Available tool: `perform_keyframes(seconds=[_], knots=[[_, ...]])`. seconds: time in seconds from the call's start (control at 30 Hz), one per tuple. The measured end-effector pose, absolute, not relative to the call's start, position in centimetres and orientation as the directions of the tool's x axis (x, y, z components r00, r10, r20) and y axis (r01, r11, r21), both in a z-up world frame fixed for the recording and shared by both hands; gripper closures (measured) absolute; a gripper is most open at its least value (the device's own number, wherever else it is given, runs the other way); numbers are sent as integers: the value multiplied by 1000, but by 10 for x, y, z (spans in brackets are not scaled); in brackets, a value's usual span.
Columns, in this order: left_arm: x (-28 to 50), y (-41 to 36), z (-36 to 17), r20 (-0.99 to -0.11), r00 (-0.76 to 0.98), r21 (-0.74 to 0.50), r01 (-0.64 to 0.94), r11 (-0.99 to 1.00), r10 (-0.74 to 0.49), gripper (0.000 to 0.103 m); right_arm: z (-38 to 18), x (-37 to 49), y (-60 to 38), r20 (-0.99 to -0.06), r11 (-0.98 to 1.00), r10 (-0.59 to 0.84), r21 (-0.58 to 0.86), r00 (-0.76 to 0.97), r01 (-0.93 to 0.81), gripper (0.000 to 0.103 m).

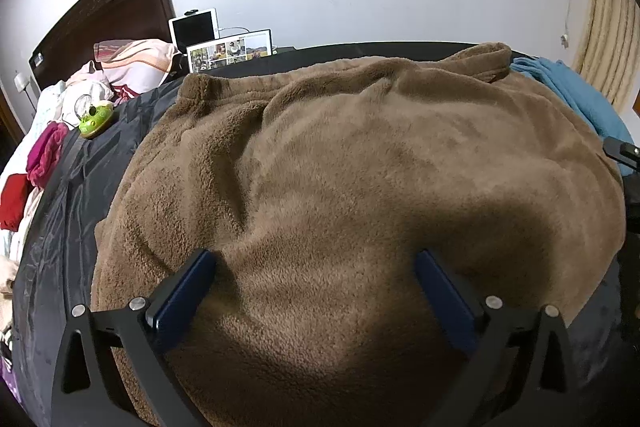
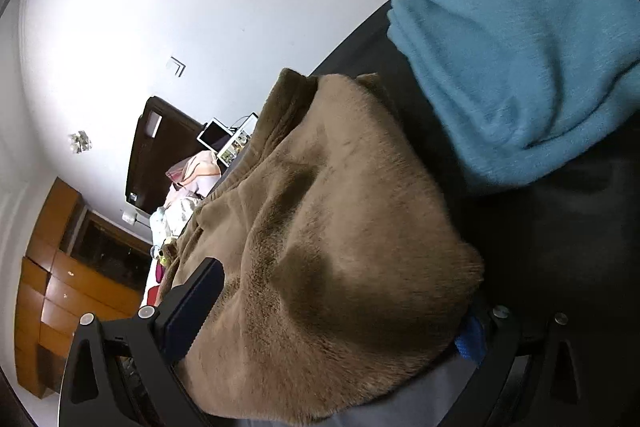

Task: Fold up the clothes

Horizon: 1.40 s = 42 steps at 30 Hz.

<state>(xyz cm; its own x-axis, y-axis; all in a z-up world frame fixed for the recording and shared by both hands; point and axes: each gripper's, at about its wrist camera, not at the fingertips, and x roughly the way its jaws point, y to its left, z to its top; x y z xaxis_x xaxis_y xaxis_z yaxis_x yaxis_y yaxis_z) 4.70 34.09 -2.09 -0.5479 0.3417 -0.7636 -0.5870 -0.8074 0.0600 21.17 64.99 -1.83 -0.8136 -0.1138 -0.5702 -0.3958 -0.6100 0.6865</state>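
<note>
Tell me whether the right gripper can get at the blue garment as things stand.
Probably not right away: the right gripper has the brown fleece bunched between its open fingers. The blue garment lies uncovered just beyond on the black sheet, so it must clear the fleece first.

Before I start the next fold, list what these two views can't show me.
- Brown fleece garment: near hem cut off by the bottom edge, left wrist view.
- Right claw: one finger buried under the fleece, right wrist view; grip unclear.
- Blue garment: runs past the frame's right edge.
- Photo screen: too small to read.
</note>
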Motion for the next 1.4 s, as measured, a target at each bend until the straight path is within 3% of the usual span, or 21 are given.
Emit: perform_keyframes(seconds=[0.3,0.5,0.63,0.73,1.07,1.13,1.23,1.3,1.33,1.37,1.4], knots=[[45,340,-24,-762,-546,57,-593,-803,349,1,-19,192,636,-541,-577,-157,729,-826,-368,1],[44,339,-26,-759,-542,50,-600,-799,360,1,-22,206,654,-445,-487,-158,811,-882,-322,5],[44,340,-27,-757,-547,56,-599,-799,358,1,-22,210,661,-449,-489,-147,808,-881,-330,46],[45,340,-27,-755,-551,59,-597,-800,355,1,-21,208,669,-436,-480,-164,819,-885,-315,55],[46,337,-23,-756,-546,44,-592,-805,360,1,-22,198,671,-452,-477,-195,819,-870,-319,55],[46,338,-24,-756,-547,47,-593,-804,359,1,-25,197,672,-463,-472,-200,818,-864,-329,41],[46,337,-24,-757,-545,45,-595,-803,361,1,-27,188,670,-475,-477,-200,812,-857,-338,32],[45,337,-24,-757,-543,43,-596,-802,363,1,-25,184,669,-479,-505,-183,795,-859,-336,32],[45,337,-24,-758,-542,42,-597,-801,364,1,-22,184,669,-477,-519,-173,788,-862,-331,38],[44,337,-24,-758,-541,40,-596,-802,364,1,-20,185,669,-474,-533,-163,781,-865,-327,52],[44,337,-23,-759,-539,39,-596,-802,364,1,-18,185,669,-471,-546,-154,773,-869,-322,56]])
